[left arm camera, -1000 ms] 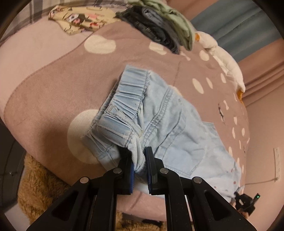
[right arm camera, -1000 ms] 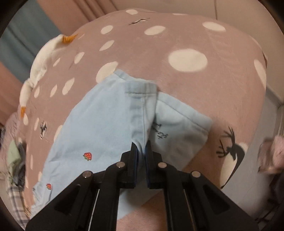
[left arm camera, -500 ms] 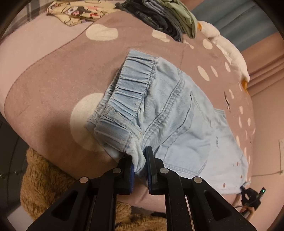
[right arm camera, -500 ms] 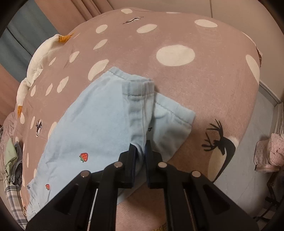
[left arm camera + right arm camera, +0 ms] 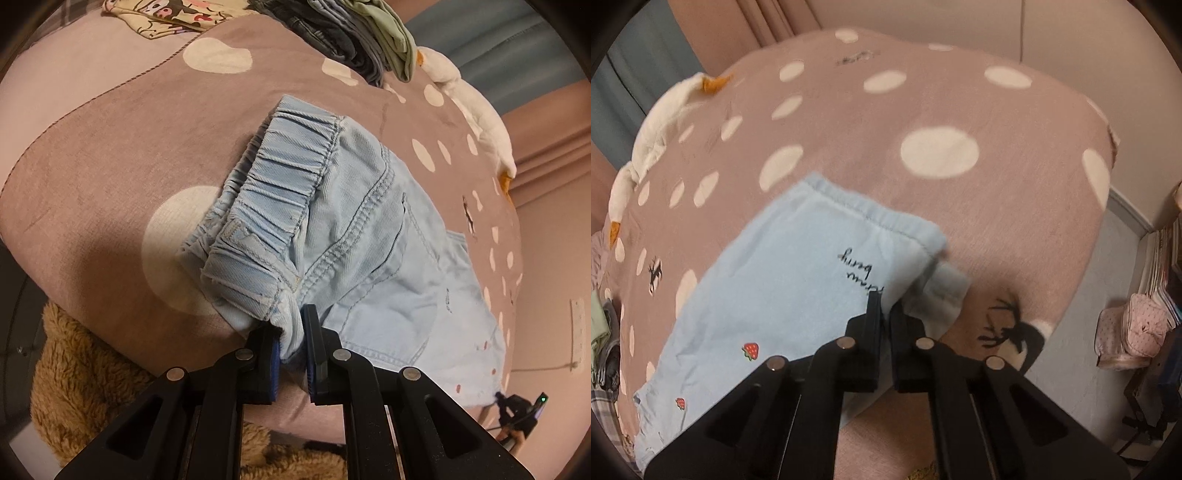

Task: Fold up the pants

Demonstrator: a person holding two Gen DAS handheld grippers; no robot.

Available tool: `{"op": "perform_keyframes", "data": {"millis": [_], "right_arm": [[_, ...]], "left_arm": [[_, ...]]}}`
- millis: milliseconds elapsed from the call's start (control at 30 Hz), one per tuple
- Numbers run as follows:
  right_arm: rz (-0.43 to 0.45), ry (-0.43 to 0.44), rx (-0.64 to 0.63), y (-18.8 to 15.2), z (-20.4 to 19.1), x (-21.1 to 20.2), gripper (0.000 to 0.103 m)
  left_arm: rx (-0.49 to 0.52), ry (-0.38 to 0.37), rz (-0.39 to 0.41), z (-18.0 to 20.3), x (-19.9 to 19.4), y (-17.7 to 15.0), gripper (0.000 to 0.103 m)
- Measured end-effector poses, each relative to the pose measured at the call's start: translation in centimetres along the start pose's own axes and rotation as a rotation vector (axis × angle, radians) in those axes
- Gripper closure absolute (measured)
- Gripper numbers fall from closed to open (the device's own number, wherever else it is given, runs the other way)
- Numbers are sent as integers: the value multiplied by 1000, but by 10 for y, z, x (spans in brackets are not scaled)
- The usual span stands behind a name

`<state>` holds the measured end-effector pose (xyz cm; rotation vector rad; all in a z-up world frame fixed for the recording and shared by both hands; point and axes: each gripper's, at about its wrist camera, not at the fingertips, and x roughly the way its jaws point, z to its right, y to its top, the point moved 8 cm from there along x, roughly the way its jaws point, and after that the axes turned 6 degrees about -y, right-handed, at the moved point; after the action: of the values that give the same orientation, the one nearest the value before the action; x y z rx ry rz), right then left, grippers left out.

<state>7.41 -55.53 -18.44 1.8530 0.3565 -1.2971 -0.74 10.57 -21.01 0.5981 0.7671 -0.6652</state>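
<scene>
Light blue denim pants (image 5: 354, 229) lie on a brown bed cover with white dots (image 5: 110, 147). In the left wrist view the elastic waistband (image 5: 284, 184) is at the near edge, and my left gripper (image 5: 291, 328) is shut on the waistband's near corner. In the right wrist view the pants' leg end (image 5: 798, 280), with black lettering and strawberry prints, lies flat on the cover. My right gripper (image 5: 884, 306) is shut on the near edge of the leg hem, and a second hem layer (image 5: 942, 291) shows just to its right.
A stack of folded clothes (image 5: 354, 40) and a patterned cloth (image 5: 166, 14) lie at the far side of the bed. A white plush toy (image 5: 469, 96) lies along the far edge. A brown furry rug (image 5: 85, 380) is below the bed edge. A pink bag (image 5: 1134, 336) stands on the floor.
The right gripper has carried the leg hem over, so one leg now lies on top of the other with the lettering facing up. The left gripper keeps its hold on the waistband, which has flattened out.
</scene>
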Motion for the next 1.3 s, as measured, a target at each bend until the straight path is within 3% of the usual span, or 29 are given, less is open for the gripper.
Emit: {"op": "perform_keyframes", "data": {"millis": [200,1167,1200,1233,1267,1300], "right_arm": [[-55,-38,-20,-7,4,23,97],[-32,-224,-106,-5,-9,23,96],[-31,-232,-119,-6,-11,19,89],[-23,-221,-131,-6,-17,12,76],[-9,-198,-138,-6,-22,4,67],[15,-160,-150,-5,-32,-7,53]], "left_arm": [[6,2,-1,0,1,0,93],[18,-61,-9,-2,-3,0,91],[27,-61,-14,0,-6,0,91],[52,-53,-13,5,-11,-1,91],[74,-31,2,9,-17,0,86],[100,-1,27,12,-25,1,81]]}}
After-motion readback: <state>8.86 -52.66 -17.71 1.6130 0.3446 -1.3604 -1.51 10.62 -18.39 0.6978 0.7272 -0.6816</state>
